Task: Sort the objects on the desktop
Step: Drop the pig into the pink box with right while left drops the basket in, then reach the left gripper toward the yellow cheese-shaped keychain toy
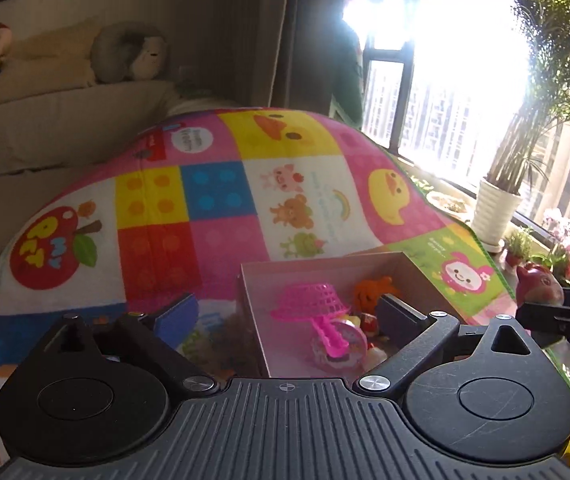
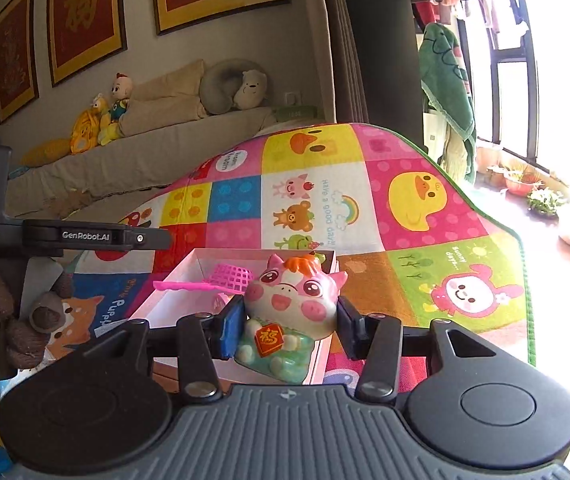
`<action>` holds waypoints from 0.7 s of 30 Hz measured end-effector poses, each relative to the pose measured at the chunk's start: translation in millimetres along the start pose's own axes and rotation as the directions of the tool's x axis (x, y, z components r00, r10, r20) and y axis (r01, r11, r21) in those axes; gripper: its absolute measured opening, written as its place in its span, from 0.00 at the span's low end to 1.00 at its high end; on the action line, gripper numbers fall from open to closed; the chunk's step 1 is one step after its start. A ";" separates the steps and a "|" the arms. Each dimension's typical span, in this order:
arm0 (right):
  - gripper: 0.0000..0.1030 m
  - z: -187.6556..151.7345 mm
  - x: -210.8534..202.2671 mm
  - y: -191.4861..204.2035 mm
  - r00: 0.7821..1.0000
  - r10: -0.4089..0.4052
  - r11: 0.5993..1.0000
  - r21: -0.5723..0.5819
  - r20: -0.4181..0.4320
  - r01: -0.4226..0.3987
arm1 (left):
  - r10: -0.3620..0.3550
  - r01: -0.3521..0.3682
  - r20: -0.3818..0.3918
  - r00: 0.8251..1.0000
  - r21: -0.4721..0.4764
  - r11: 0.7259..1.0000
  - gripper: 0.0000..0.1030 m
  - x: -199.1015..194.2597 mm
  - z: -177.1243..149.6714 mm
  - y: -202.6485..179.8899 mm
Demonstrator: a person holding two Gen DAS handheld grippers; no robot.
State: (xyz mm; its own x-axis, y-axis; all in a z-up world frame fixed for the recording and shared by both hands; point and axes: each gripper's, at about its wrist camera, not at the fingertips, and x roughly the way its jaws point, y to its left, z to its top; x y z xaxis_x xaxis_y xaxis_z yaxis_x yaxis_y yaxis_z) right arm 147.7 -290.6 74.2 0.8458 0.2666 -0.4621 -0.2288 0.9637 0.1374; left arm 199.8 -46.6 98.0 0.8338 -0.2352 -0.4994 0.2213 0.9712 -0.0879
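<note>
Your right gripper (image 2: 289,326) is clamped on the pig figurine (image 2: 291,312), one pad pressed to each side of its head, and the toy sits upright between the fingers, facing the camera, with its orange tuft at 12 o'clock and a red tag on its green body at 6 o'clock. In the right wrist view it hangs in front of the near right part of the cardboard box (image 2: 189,276), which stands on the patchwork play mat (image 2: 437,216). Inside the box, a pink net scoop (image 2: 225,278) lies at about 10 o'clock from the pig. Your left gripper (image 1: 285,314) stands with its jaws wide apart and nothing between them, above the box's near left corner. Through that gap you see the scoop (image 1: 311,304) lying across a clear pinkish round toy (image 1: 341,346), with an orange plush toy (image 1: 373,290) at 1 o'clock from it, all within the box (image 1: 325,268). The pig (image 1: 539,286) shows at 3 o'clock in the left wrist view, held outside the box's right wall. A beige sofa (image 2: 133,164) with stuffed toys runs behind the mat at 10 o'clock, and a potted palm (image 1: 501,208) stands by the bright window at 2 o'clock.
</note>
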 end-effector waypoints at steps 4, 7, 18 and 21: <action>0.46 5.8 25.8 7.9 1.000 0.007 1.000 -0.005 -0.015 -0.007 | -0.004 0.005 -0.024 1.000 0.063 0.998 0.97 -34.3 -45.9 -8.0; 0.50 9.8 41.4 13.9 1.000 -0.012 1.000 -0.014 -0.026 0.011 | 0.031 -0.025 -0.057 0.998 0.108 0.994 0.98 -49.3 -77.2 -13.0; 0.83 -29.5 14.6 36.3 0.994 -0.097 0.988 -0.121 -0.046 0.091 | 0.082 -0.078 -0.139 0.987 0.028 0.997 0.99 -68.4 -133.2 6.3; 0.83 -51.0 4.9 43.8 0.991 -0.121 0.982 -0.153 -0.061 0.111 | 0.099 -0.101 -0.093 0.991 -0.020 0.995 1.00 -65.4 -124.9 14.7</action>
State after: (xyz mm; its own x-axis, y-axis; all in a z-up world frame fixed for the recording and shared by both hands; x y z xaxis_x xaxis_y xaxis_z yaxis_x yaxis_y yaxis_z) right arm 117.3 -246.5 33.2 0.8361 0.1481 -0.5282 -0.2046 0.9776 -0.0499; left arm 85.3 -12.3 21.7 0.8008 -0.1337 -0.5839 0.1260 0.9906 -0.0540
